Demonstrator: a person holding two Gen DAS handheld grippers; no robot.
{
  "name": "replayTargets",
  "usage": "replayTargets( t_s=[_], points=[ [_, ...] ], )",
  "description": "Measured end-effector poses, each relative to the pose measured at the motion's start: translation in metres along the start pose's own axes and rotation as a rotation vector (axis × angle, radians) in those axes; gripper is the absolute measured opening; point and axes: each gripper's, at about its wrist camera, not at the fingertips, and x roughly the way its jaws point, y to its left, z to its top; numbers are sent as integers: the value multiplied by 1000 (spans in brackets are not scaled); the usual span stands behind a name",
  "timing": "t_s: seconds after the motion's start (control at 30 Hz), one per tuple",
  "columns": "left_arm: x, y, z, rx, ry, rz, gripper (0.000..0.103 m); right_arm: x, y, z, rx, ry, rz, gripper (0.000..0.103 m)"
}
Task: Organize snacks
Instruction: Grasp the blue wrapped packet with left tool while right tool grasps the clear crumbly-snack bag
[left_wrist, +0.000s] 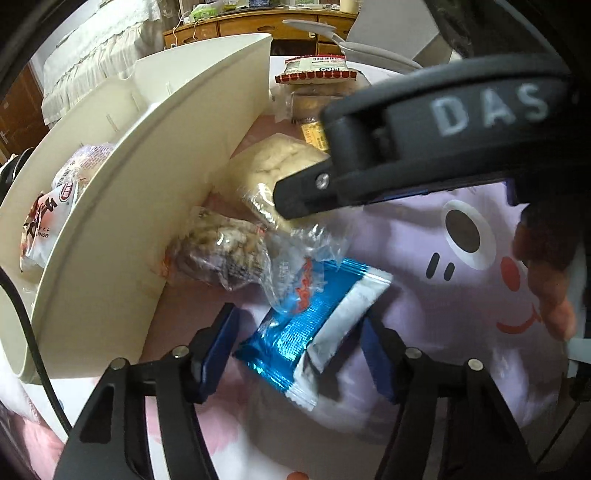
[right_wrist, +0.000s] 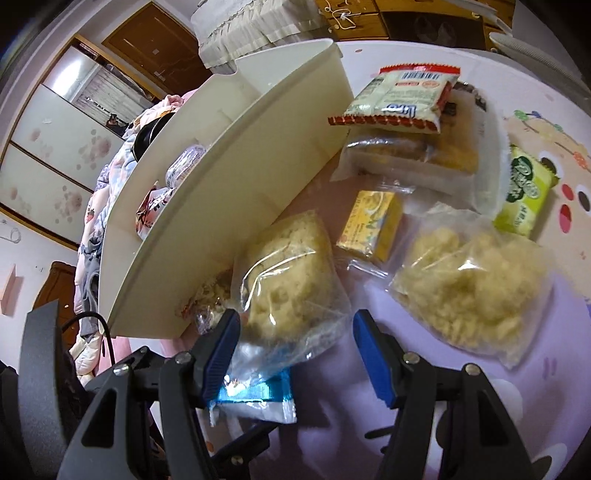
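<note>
We have the left gripper (left_wrist: 299, 350) spread wide around the blue packet (left_wrist: 314, 328), one pad on each side, neither yet pressing it. The packet lies on the lilac cloth (left_wrist: 461, 295), just right of the white bin (left_wrist: 122, 221), with a clear bag's edge lapping over its far end. To grip well, we judge we should close across the packet's middle, keep the pads off that clear film, then lift straight before swinging left over the bin wall.

The right gripper (right_wrist: 295, 354) is also wide open and holds nothing; it hovers over the near clear bag (right_wrist: 288, 273) of pale crumbly snack. We should keep it out of the left one's path.

The left view shows a red-and-white packet (left_wrist: 48, 218) already in the bin, and the right gripper's body overhead. The right view shows what that body hides: a second clear bag (right_wrist: 472, 288), a yellow box (right_wrist: 373, 225), a green packet (right_wrist: 524, 195) and a red-edged packet (right_wrist: 402, 99) farther off.
</note>
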Motion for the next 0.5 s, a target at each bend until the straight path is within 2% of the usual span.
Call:
replayTargets(
  t_s=[0.1, 0.17, 0.3, 0.37, 0.43, 0.5],
  points=[
    [2, -3, 0, 3, -14, -3, 57, 4, 1, 2, -17, -12, 4, 64],
    [1, -1, 1, 10, -25, -6, 47, 8, 4, 4, -24, -24, 8, 64],
    [2, -2, 6, 42, -37, -12, 39, 14, 11, 8, -50, -70, 23, 64],
    [3, -6, 10, 51, -38, -15, 34, 17, 14, 8, -72, -81, 15, 60],
    [4, -6, 11, 57, -37, -15, 33, 17, 14, 8, -75, -87, 10, 52],
    [4, -5, 13, 57, -34, -18, 32, 17, 11, 9, -55, -92, 20, 50]
  ],
)
